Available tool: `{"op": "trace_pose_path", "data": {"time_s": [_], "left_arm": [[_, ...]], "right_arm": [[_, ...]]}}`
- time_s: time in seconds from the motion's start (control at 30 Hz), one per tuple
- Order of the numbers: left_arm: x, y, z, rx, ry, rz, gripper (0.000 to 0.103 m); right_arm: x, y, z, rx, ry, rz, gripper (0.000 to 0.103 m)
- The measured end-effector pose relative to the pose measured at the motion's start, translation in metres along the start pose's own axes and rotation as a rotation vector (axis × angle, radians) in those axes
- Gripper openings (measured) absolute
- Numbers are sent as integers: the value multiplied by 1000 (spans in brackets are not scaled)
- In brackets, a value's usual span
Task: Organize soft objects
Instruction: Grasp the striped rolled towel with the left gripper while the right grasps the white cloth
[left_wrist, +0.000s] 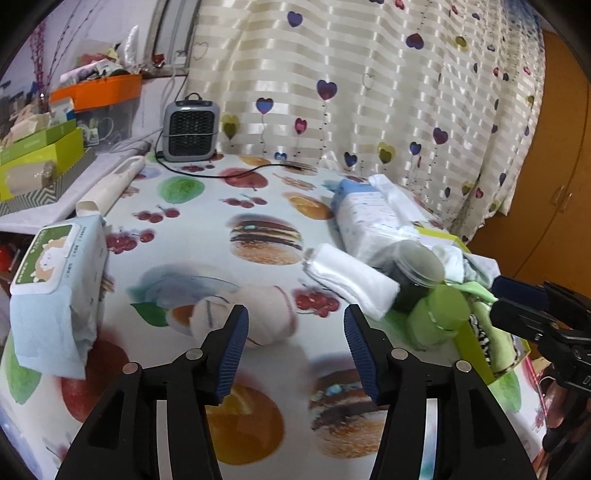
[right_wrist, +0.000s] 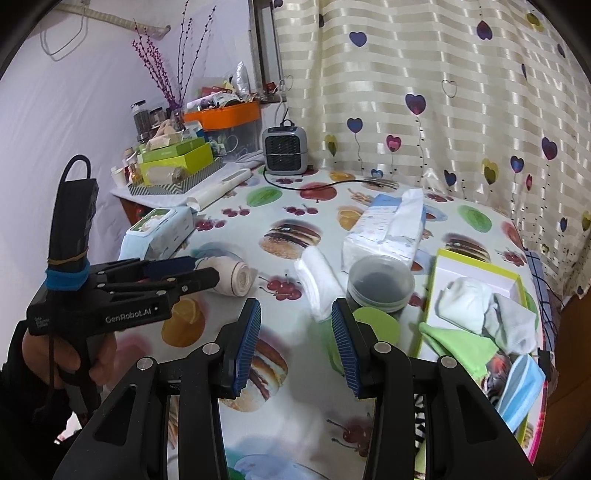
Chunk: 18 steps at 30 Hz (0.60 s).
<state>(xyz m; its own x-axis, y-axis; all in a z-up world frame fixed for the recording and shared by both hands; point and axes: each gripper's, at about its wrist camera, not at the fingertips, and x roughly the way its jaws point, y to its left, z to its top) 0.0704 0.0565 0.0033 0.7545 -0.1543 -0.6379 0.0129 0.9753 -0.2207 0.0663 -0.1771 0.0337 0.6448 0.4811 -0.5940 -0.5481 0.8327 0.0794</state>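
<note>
A rolled cream sock (left_wrist: 255, 314) lies on the fruit-print tablecloth just ahead of my open, empty left gripper (left_wrist: 295, 325); it also shows in the right wrist view (right_wrist: 236, 277), beside the left gripper's tips (right_wrist: 192, 273). A folded white cloth (left_wrist: 351, 280) (right_wrist: 317, 284) lies mid-table. A green-rimmed box (right_wrist: 480, 266) at the right holds socks, a green cloth (right_wrist: 461, 345) and a blue mask. My right gripper (right_wrist: 295, 325) is open and empty, above the table near a green lid (right_wrist: 376, 325).
A tissue pack (right_wrist: 388, 229), a dark lidded jar (right_wrist: 380, 284), a wet-wipes pack (left_wrist: 55, 273) and a small grey heater (left_wrist: 190, 127) with its cord stand on the table. Cluttered boxes sit on the left shelf (right_wrist: 177, 162). A curtain hangs behind.
</note>
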Motion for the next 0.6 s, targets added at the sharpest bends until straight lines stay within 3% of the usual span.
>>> {"op": "trace_pose_path", "data": {"time_s": [0.4,0.6], "left_arm": [[32,31,13,32,25,38,61],[47,34,9,47,79,5,65]], "right_arm": [[20,5,6,-12,33,13,41],[29,5,9,-10,46,17,41]]}}
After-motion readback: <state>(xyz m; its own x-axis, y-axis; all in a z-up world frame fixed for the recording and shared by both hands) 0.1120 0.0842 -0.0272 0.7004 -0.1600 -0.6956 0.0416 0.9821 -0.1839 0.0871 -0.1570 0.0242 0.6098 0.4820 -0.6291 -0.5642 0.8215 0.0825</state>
